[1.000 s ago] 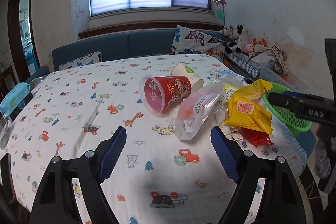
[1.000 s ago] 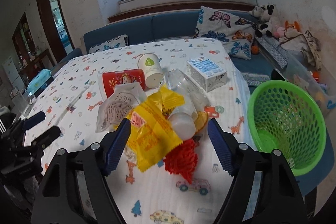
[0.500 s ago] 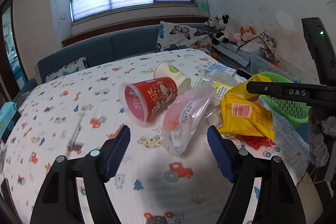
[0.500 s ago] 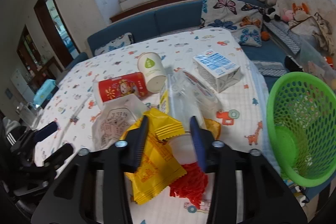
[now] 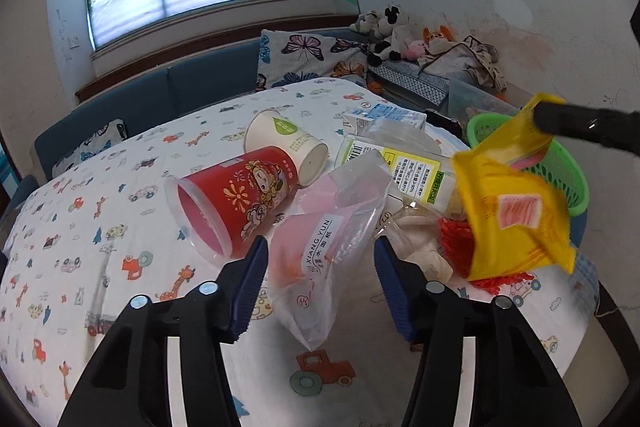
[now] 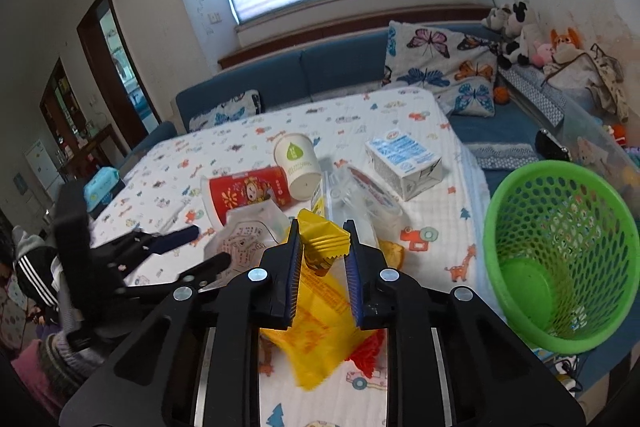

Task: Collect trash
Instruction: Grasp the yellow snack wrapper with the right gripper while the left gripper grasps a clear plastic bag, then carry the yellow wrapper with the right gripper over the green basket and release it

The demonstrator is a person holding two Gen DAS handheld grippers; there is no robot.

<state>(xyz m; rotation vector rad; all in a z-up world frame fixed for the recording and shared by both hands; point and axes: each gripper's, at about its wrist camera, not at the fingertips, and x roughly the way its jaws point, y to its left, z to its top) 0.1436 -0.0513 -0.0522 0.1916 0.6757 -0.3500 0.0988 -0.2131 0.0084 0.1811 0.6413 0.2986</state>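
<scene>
My right claw (image 6: 322, 246) is clamped tight on the crimped top edge of the yellow snack wrapper (image 6: 320, 311), which hangs lifted off the table (image 6: 352, 123); seen from my left camera it dangles blurred in front of the green basket (image 5: 568, 183). My left claw (image 5: 320, 281) is closing, its blue pads on either side of a clear plastic bag (image 5: 320, 247) with pink print, not yet pressing on it.

Around that bag lies a heap. Two cups lie on their sides, a red one (image 5: 236, 203) with its mouth toward me and a white paper one (image 5: 284, 143) touching it behind. One blue-and-white carton (image 6: 404, 161) sits further back. A clear bottle with a yellow-green label (image 5: 404, 171) lies between the cups and the basket, half covered by crumpled clear plastic. Red mesh netting (image 5: 456, 239) pokes out beneath the yellow wrapper, mostly hidden by it.

The one basket stands at the table's right edge, apparently off it; its inside looks bare except the green bottom. At the far left, a sleeve with white stripes (image 6: 36, 275) is cut off by the frame edge.
</scene>
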